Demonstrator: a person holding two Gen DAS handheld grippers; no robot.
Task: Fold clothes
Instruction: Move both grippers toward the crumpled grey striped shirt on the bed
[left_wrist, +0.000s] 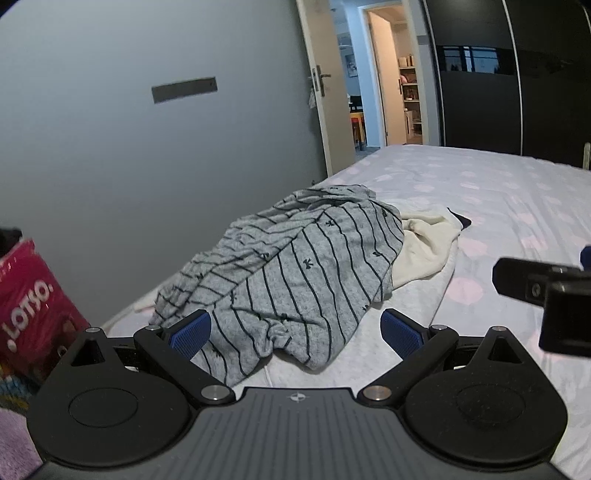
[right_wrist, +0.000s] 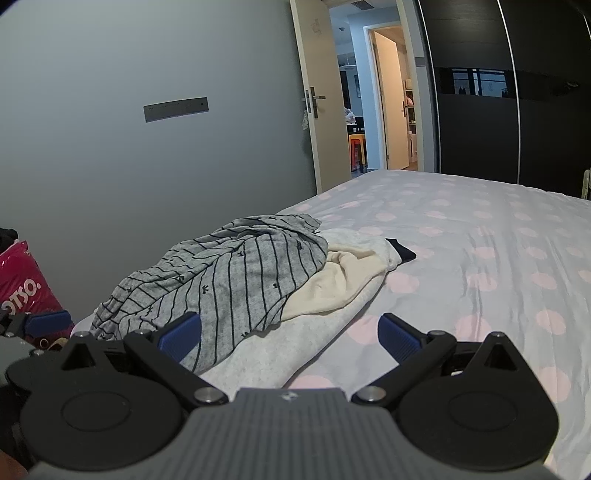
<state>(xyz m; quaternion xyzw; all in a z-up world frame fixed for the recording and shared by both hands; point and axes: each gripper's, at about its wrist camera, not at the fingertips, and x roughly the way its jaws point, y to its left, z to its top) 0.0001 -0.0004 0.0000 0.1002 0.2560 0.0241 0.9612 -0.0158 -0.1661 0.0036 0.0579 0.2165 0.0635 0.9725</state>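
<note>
Hovering with jaws spread wide and empty, left gripper (left_wrist: 295, 328) nearer than right gripper (right_wrist: 290, 332), just short of the striped grey garment (left_wrist: 295, 266) lying crumpled over cream clothes (left_wrist: 424, 247), stretching away along the bed's (right_wrist: 480, 240) left edge.

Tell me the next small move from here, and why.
Probably ease the left claw forward and close on the near hem of the striped grey garment. Both claws are open and empty, and that garment lies crumpled on top of the cream one, so it likely has to come off first.
</note>
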